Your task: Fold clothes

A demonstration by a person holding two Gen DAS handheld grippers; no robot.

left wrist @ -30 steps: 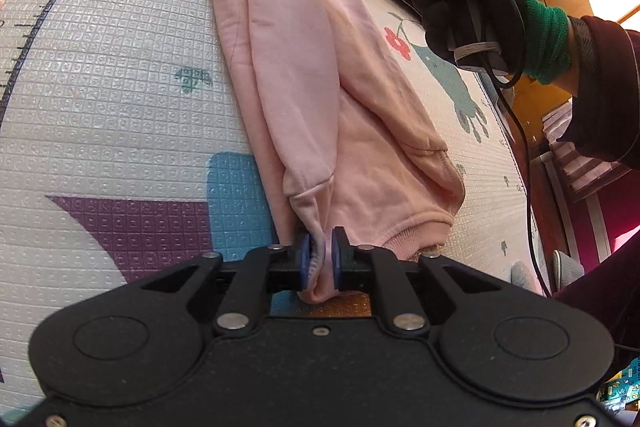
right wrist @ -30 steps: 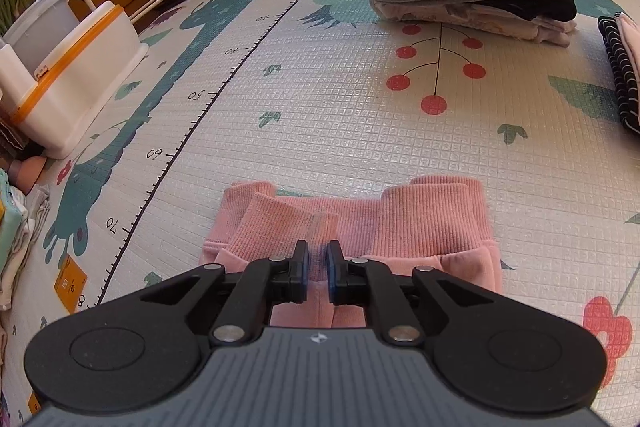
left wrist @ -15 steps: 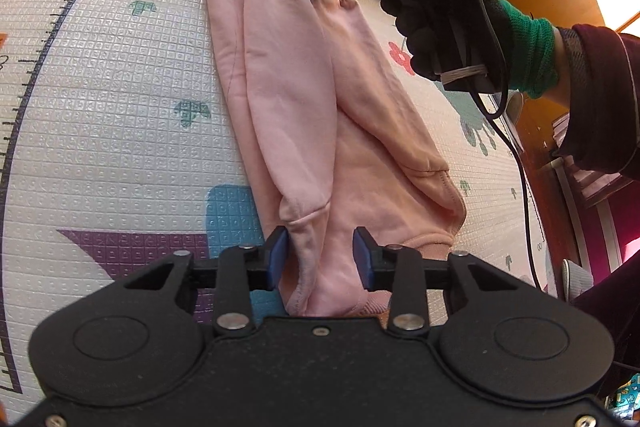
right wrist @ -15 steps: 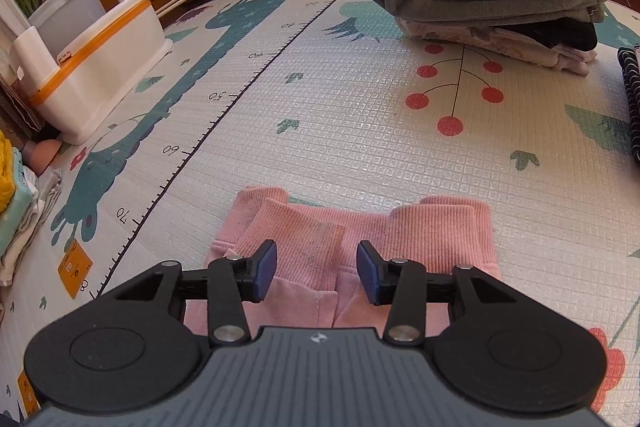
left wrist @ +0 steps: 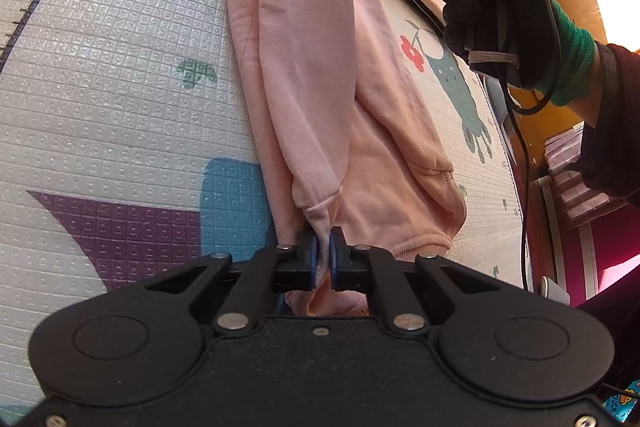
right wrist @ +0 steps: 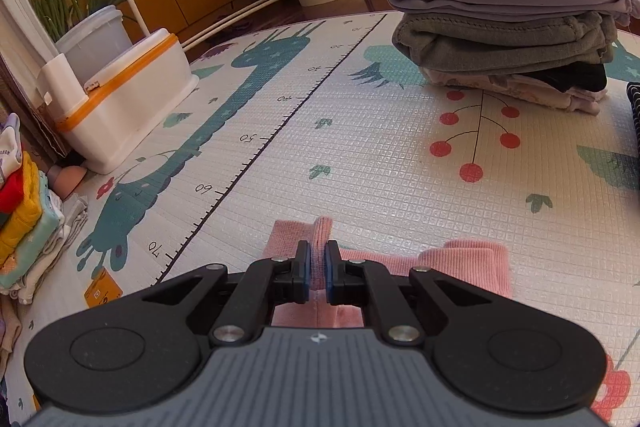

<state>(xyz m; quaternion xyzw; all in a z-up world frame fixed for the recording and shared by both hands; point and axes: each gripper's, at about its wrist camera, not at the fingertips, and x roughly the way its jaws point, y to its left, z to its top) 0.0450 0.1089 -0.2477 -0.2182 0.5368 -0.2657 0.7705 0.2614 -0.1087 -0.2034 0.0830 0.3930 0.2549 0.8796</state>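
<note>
Your left claw point(left wrist: 324, 253) and right claw point(right wrist: 315, 269) each pinch the pink sweater point(left wrist: 316, 75), sleeves folded in, body fold left

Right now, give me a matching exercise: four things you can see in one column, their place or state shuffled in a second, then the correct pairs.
Things
1. left tool
2. right tool
3. stack of folded clothes
4. white bin with orange band

Place or state
A. off the mat's far left edge
B. shut on the pink garment's ribbed cuff end
C. on the mat's far right
D. shut on the pink garment's near end

Pairs: 1-D, 2-B, 3-C, 4-A
</note>
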